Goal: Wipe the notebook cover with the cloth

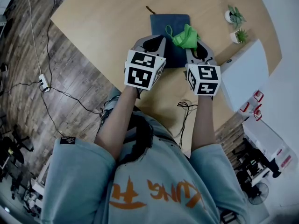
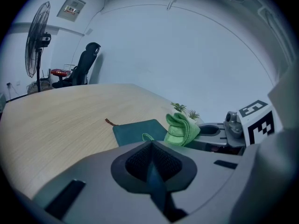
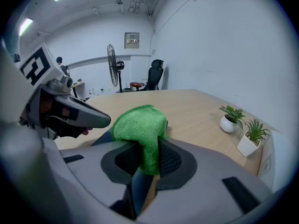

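A dark blue notebook (image 1: pixel 169 29) with a brown strap lies flat on the wooden table (image 1: pixel 107 17); in the left gripper view the notebook (image 2: pixel 138 132) lies just beyond my jaws. My right gripper (image 1: pixel 193 45) is shut on a bunched green cloth (image 1: pixel 183 37), which sits over the notebook's near right corner; whether the cloth (image 2: pixel 182 129) touches the cover I cannot tell. In the right gripper view the cloth (image 3: pixel 140 125) bulges up from between the closed jaws. My left gripper (image 1: pixel 154 41) is shut and empty, held over the notebook's near edge, beside the right one.
Two small potted plants (image 1: pixel 233 15) (image 1: pixel 241 35) stand at the table's right edge, with a white box (image 1: pixel 245 73) beside them. A black cable (image 1: pixel 186 107) lies on the near table edge. An office chair (image 2: pixel 84 64) and a fan (image 2: pixel 37 38) stand beyond the table.
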Demonstrator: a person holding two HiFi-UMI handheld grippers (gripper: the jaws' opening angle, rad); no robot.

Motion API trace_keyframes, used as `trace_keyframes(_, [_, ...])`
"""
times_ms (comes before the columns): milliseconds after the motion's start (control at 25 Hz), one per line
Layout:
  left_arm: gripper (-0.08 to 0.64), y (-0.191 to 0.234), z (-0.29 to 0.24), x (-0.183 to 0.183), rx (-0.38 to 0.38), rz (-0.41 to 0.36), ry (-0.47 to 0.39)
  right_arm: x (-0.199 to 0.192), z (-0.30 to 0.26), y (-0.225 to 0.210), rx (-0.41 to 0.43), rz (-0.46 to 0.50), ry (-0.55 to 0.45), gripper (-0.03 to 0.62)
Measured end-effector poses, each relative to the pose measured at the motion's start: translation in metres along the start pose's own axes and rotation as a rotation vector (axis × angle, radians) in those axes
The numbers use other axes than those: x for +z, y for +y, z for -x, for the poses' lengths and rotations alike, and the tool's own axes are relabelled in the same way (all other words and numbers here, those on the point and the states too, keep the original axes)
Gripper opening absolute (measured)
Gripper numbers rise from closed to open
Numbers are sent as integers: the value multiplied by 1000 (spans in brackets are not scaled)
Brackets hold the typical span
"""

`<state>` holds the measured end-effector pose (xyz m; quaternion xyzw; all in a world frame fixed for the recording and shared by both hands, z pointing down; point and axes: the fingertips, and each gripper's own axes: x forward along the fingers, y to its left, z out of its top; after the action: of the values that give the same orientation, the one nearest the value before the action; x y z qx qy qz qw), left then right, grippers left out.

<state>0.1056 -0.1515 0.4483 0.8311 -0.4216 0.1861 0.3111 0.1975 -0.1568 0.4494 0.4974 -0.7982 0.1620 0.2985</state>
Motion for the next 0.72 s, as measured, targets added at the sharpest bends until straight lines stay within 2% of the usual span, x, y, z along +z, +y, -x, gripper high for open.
trace_keyframes(720, [15, -11, 22, -17, 8, 3, -14, -29, 33, 19, -6, 10, 23, 67])
